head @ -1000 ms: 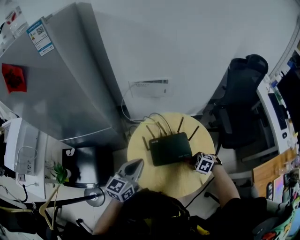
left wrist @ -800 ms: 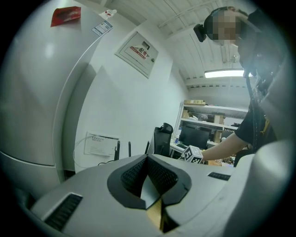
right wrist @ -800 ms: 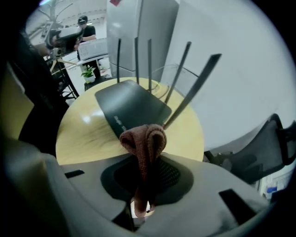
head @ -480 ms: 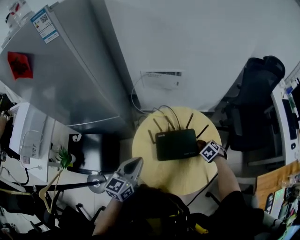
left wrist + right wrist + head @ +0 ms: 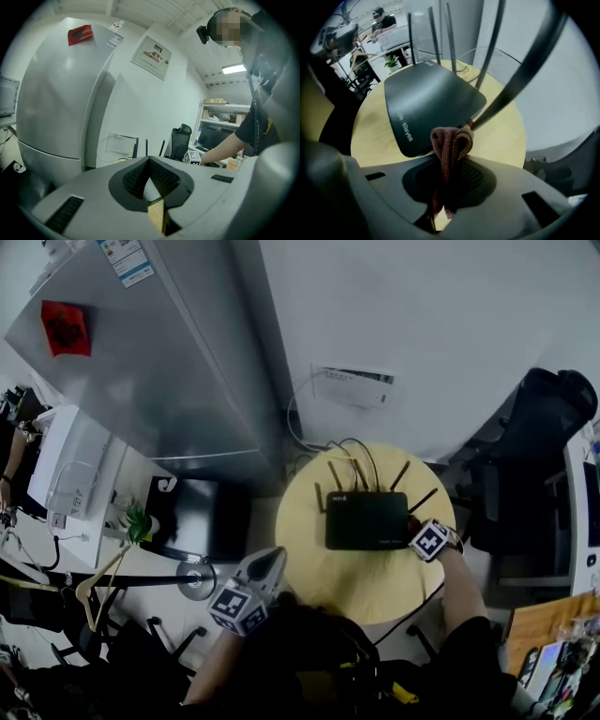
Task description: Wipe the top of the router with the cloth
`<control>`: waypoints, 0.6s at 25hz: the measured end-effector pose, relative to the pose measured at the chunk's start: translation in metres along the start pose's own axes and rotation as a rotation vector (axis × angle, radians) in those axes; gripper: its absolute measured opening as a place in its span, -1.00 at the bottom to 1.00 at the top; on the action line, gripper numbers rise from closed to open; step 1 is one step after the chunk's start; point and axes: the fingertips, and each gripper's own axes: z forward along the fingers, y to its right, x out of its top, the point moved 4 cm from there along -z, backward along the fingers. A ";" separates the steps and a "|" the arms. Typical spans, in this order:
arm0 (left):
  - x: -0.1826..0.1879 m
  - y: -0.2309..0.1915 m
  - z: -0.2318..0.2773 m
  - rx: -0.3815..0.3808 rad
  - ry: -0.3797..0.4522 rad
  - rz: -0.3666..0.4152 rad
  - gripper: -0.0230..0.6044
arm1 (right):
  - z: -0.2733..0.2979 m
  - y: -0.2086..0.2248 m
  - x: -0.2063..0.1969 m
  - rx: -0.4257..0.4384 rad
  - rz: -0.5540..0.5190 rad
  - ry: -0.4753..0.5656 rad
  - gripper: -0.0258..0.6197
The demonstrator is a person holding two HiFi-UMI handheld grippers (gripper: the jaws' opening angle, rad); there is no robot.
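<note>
- The cloth (image 5: 450, 143) is clamped in the right gripper (image 5: 449, 174), at the router (image 5: 426, 101) edge just ahead; wiping seems about to start.
- A sweep forward across the top is needed next.
- The left gripper (image 5: 151, 185) is closed on nothing.

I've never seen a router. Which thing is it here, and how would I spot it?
Find the big grey fridge, then the round yellow table right beside it. The router is the flat dark box lying on that table. Nothing else there has thin black antennas standing up along its far edge.
</note>
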 end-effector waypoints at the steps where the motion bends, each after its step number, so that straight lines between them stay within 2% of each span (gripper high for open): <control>1: 0.000 0.001 0.001 -0.004 0.001 0.001 -0.92 | 0.000 -0.005 -0.002 0.014 -0.034 -0.002 -0.72; 4: 0.000 0.002 0.003 -0.029 0.009 0.012 -0.92 | -0.001 -0.018 -0.006 0.055 -0.063 0.001 -0.72; 9: 0.003 -0.003 0.004 -0.072 0.029 0.017 -0.92 | -0.003 -0.036 -0.012 0.050 -0.059 -0.032 -0.72; 15: 0.009 -0.005 0.010 -0.153 0.036 0.027 -0.92 | -0.006 -0.048 -0.014 0.004 0.089 -0.023 -0.72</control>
